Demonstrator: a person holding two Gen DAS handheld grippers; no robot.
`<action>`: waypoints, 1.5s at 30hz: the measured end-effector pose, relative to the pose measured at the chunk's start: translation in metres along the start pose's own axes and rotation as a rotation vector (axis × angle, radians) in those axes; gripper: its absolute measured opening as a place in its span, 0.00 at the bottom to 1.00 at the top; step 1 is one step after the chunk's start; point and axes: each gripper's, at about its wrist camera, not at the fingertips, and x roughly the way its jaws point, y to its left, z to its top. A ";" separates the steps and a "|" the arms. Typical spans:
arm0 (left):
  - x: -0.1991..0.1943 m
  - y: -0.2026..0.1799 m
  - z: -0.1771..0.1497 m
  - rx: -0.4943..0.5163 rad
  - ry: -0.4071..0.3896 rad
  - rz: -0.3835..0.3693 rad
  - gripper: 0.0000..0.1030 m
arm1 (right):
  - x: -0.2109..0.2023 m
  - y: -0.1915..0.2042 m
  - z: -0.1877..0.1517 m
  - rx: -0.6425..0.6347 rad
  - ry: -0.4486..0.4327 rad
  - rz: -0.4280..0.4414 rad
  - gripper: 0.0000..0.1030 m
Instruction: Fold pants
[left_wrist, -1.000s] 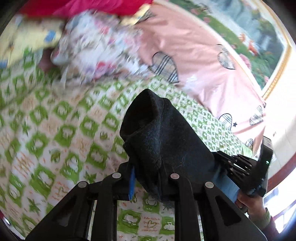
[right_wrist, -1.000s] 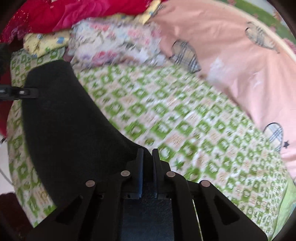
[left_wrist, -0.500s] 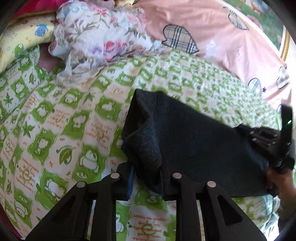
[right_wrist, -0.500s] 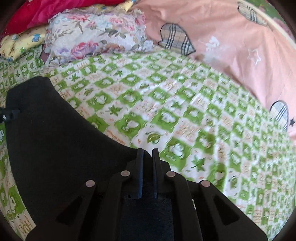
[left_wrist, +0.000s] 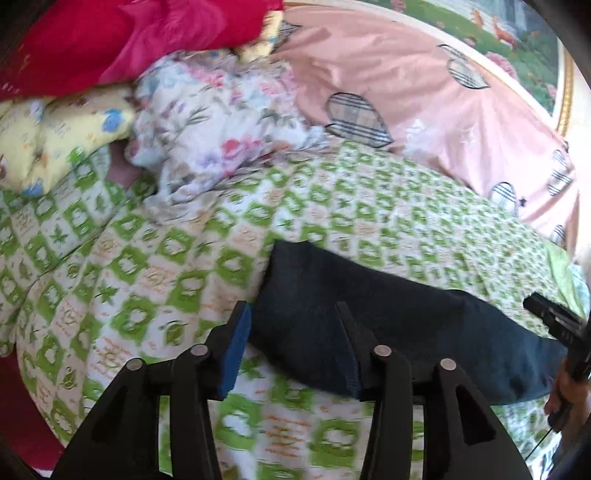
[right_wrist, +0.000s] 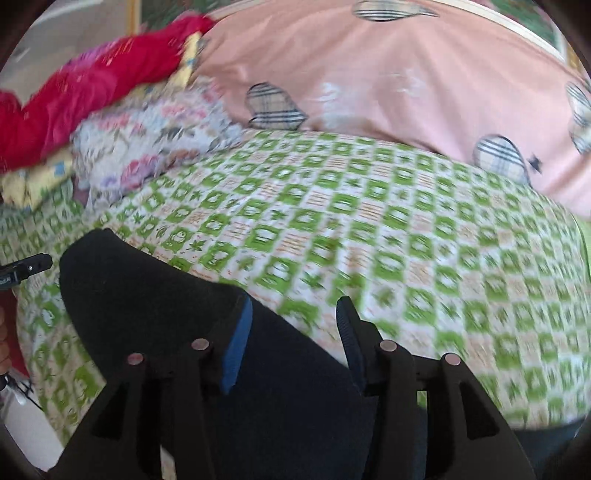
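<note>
**A:** Left tool (left_wrist: 291, 328) stands wide open, its blue-padded fingers (left_wrist: 236, 347) straddling one end of the dark pants (left_wrist: 388, 332) without closing on them. Right tool (right_wrist: 293, 332) is spread just as wide, holding nothing, the other end of the garment lying under and between its jaws.

**B:** And the pants themselves?

**A:** Laid down as a dark band across the green-checked bedspread (right_wrist: 406, 240), running from one tool to the other. The frames are motion-blurred, so whether any cloth brushes a pad I cannot tell.

**B:** How will that fabric behave?

**A:** It looks thick and fuzzy, a fleece or wool knit: soft, limp, with some weight, likely to sag and drape instead of holding a crease. Not fragile, and the nap should give the pads good friction, so slipping seems a small risk. The soft bed beneath may let the cloth sink and bunch.

**B:** Where to take hold?

**A:** At the outer corners or hem of each end, pinching through all layers at once so none trails, one tool per end to keep the band taut.

**B:** Beyond it?

**A:** A floral bundle (left_wrist: 221, 122), a yellow printed cloth (left_wrist: 55, 136), red fabric (left_wrist: 129, 40) and a pink quilt with plaid hearts (right_wrist: 388, 85) crowd the far side of the bed.
</note>
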 end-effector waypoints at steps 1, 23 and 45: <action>0.000 -0.008 0.001 0.014 -0.001 -0.010 0.46 | -0.009 -0.010 -0.008 0.027 -0.004 -0.007 0.53; 0.040 -0.200 -0.032 0.376 0.180 -0.293 0.56 | -0.121 -0.111 -0.132 0.381 0.003 -0.194 0.54; 0.057 -0.399 -0.037 0.747 0.356 -0.643 0.64 | -0.163 -0.191 -0.185 0.797 -0.078 -0.206 0.54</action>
